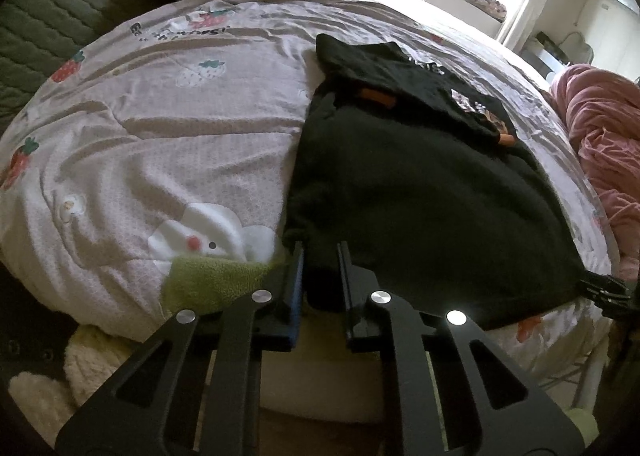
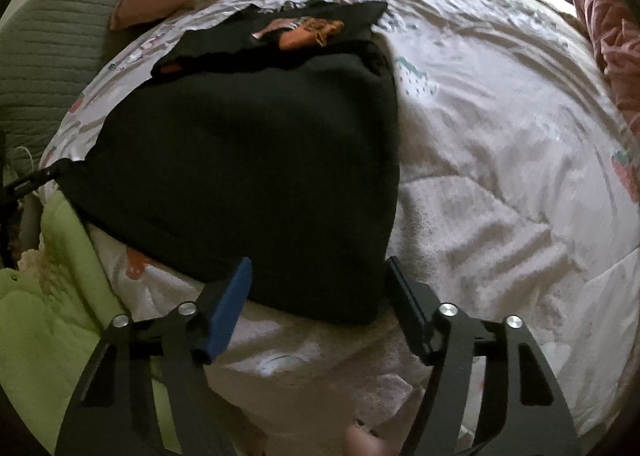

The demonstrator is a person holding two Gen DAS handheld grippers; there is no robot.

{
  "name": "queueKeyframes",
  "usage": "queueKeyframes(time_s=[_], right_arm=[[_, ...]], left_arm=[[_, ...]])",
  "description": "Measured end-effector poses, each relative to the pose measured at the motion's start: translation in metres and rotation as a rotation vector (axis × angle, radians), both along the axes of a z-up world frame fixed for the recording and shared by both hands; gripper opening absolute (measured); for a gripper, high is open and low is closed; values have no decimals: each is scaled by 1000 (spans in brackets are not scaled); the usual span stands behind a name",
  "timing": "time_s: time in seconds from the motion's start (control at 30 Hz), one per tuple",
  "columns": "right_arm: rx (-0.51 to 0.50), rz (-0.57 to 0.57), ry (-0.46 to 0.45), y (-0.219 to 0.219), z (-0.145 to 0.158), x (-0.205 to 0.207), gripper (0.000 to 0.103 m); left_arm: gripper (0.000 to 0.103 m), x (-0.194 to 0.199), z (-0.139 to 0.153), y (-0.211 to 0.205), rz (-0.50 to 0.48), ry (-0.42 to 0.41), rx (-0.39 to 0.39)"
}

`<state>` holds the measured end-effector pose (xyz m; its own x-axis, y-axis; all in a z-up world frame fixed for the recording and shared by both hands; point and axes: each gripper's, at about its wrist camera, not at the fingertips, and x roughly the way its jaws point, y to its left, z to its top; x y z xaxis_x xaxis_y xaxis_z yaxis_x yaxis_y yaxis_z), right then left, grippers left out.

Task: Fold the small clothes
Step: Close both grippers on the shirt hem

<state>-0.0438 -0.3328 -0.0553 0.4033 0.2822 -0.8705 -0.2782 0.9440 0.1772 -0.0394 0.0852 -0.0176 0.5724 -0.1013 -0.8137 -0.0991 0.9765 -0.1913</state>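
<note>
Now, left wrist view: the left gripper has its fingers drawn close, pinching the near left corner of the black garment, which lies flat on the strawberry-print quilt. Over to the right wrist view: the right gripper is spread wide, its fingers straddling the garment's near right corner, nothing pinched.

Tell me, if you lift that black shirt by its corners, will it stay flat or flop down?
The black shirt will probably flop: it is soft cloth that follows the bumps of the blanket. It looks light, so the left gripper, pinching one corner, could likely lift it. The middle would probably sag between the two grippers.
</note>
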Motion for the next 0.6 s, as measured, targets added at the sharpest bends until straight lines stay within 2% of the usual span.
queueKeyframes(time_s=[0.07, 0.13, 0.23, 0.4, 0.6], right_arm=[[10, -19, 11, -4, -7, 2, 52], [14, -25, -6, -5, -8, 2, 28], [17, -15, -48, -6, 1, 1, 11], [69, 19, -129, -8, 26, 0, 9], [172, 4, -224, -18, 57, 6, 9]], left_arm=[[9, 1, -3, 2, 4, 7, -7], [9, 2, -6, 2, 7, 13, -8], [10, 3, -9, 5, 18, 20, -21], [6, 2, -2, 5, 31, 2, -21], [5, 2, 14, 7, 43, -40, -30]])
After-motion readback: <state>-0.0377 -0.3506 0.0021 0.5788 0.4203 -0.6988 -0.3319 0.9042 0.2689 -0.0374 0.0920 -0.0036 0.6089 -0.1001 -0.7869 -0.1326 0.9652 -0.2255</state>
